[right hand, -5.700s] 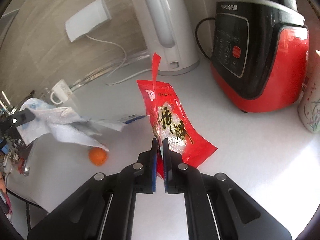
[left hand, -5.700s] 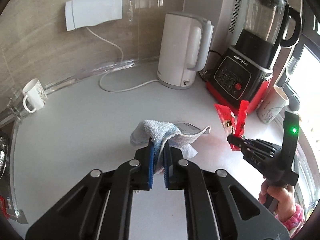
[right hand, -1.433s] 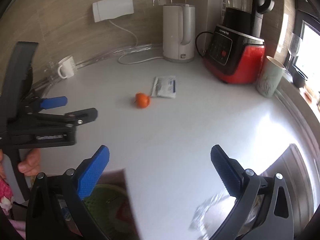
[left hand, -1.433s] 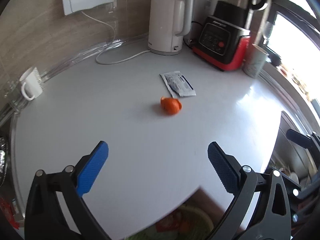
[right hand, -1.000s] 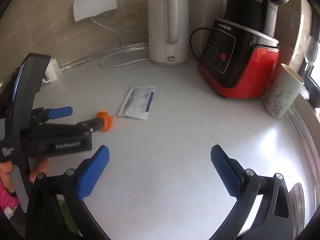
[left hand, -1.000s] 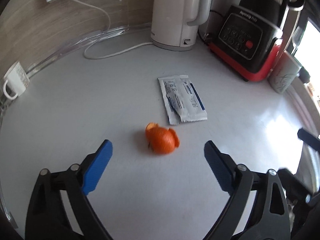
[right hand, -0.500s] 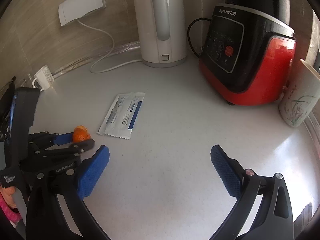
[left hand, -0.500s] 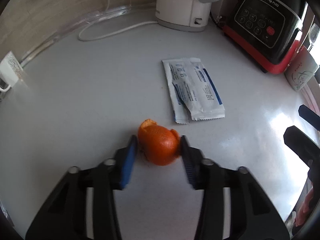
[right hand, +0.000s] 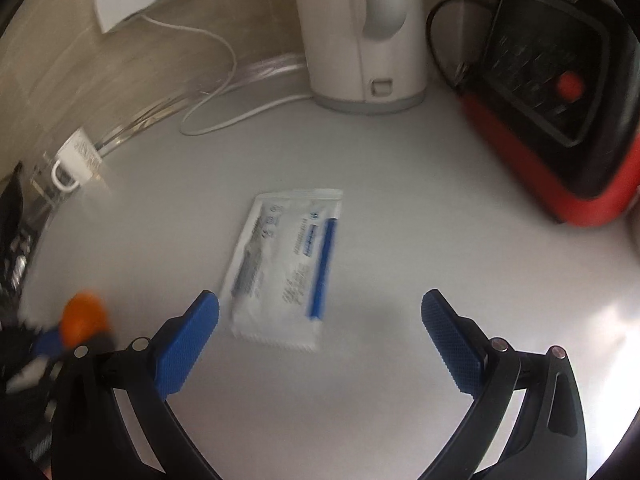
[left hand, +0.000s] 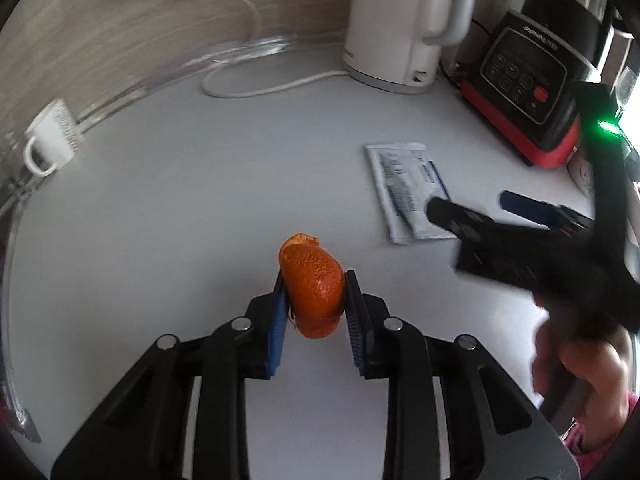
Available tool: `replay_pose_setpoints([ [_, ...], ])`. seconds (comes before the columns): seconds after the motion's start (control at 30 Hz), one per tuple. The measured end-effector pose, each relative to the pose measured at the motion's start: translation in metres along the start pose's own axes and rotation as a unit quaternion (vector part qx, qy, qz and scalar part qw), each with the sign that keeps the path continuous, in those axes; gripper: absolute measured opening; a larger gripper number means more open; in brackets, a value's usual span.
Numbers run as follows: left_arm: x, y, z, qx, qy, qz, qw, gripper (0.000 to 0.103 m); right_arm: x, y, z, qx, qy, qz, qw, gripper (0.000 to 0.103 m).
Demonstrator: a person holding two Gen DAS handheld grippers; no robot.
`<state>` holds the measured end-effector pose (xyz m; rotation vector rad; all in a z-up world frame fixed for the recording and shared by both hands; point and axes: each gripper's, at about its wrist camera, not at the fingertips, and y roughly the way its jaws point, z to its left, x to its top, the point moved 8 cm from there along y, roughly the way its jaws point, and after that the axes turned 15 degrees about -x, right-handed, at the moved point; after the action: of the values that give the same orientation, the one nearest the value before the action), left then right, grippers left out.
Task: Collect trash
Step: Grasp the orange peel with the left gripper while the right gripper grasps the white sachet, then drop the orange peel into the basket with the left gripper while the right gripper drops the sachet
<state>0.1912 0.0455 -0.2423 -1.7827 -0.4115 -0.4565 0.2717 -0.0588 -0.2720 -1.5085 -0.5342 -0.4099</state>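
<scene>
Peel point(left hand: 314, 294), orange and soft, sits pinched between the left gripper point(left hand: 314, 312) pads, lifted off the counter point(left hand: 180, 208). Right gripper point(right hand: 320, 332) hangs wide open over the packet point(right hand: 286, 264): flat, light, probably slippery, best nipped by its edge.

A home kitchen: kettle point(left hand: 394, 20), blender point(left hand: 532, 80) (red-based), mug point(left hand: 50, 142) on countertop point(left hand: 160, 220).

white kettle point(left hand: 394, 20) | red-black blender point(left hand: 532, 80) | white mug point(left hand: 50, 140) | white cord point(left hand: 256, 84) | grey countertop point(left hand: 180, 200)
</scene>
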Motion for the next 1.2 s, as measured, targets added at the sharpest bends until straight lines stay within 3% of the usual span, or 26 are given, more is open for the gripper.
replay_pose_setpoints([
  [0.07,-0.003,-0.008,0.006,0.001,-0.004,-0.002,1.0000,0.027,0.004,0.009,0.007,-0.002,0.010,0.009,1.000,0.101],
  [0.33,-0.018,-0.030,0.025,0.009,-0.024,-0.009,0.9996,0.027,0.016,0.025,0.032,-0.079,-0.025,-0.004,0.997,0.101],
  [0.4,-0.021,-0.037,0.029,0.016,-0.023,-0.012,0.9995,0.027,0.016,0.026,0.033,-0.092,-0.029,-0.010,0.995,0.095],
  [0.5,-0.023,-0.042,0.035,0.020,-0.029,-0.018,0.9992,0.027,0.016,0.021,0.032,-0.096,-0.027,-0.019,0.995,0.069],
  [0.57,-0.024,-0.045,0.037,0.021,-0.030,-0.018,0.9992,0.027,0.017,0.018,0.032,-0.094,-0.028,-0.018,0.995,0.044],
  [0.67,-0.027,-0.049,0.039,0.017,-0.032,-0.020,0.9991,0.027,0.015,0.015,0.031,-0.097,-0.030,-0.015,0.995,0.029],
  [0.83,-0.031,-0.056,0.040,0.018,-0.032,-0.022,0.9991,0.027,0.011,0.010,0.035,-0.096,-0.036,-0.013,0.995,0.022],
  [1.2,-0.043,-0.081,0.033,0.024,-0.027,-0.034,0.9988,0.027,0.004,-0.019,0.038,-0.078,-0.039,-0.028,0.996,0.021],
])
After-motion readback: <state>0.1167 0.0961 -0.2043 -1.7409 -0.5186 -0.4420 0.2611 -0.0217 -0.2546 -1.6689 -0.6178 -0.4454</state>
